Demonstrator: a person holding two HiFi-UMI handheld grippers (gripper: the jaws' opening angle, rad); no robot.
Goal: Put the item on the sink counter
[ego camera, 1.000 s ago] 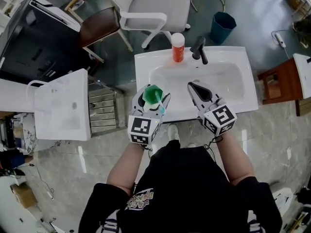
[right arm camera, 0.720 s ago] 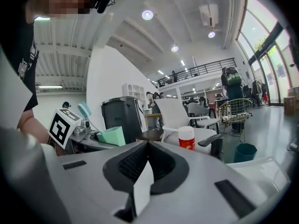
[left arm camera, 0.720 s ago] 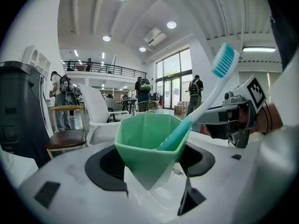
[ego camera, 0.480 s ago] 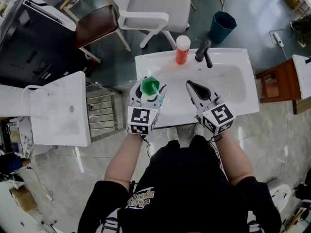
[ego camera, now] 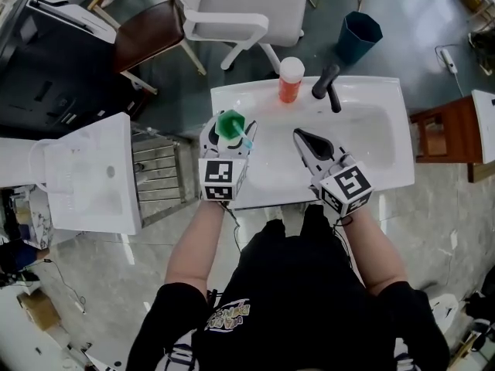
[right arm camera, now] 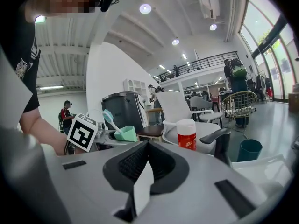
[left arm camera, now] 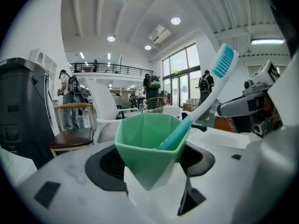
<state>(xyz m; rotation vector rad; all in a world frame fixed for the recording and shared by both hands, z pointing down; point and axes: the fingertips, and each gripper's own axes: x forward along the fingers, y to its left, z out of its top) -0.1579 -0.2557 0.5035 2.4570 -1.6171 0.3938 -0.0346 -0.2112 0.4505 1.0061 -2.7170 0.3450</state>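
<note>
My left gripper point(ego camera: 229, 139) clamps the cup point(left arm camera: 148, 141) upright above the counter point(ego camera: 232, 103), at its left end; my right gripper point(ego camera: 303, 137) hangs closed, empty.

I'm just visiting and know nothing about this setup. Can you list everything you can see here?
sink: 1, white, directly in front of the person
tap: 1, black, at the sink's back edge
bottle: 1, orange with a white cap, on the back rim, left of the tap
cup: 1, green, above the sink's left side
toothbrush: 1, teal and white, leaning in the cup
office chair: 1, white, behind the sink
wooden chair: 1, brown seat, left of the office chair
bin: 1, teal, on the floor behind the sink
second basin: 1, white, left of the sink
left hand-held gripper: 1, white, shut on the cup
right hand-held gripper: 1, white, shut, empty, over the sink
</note>
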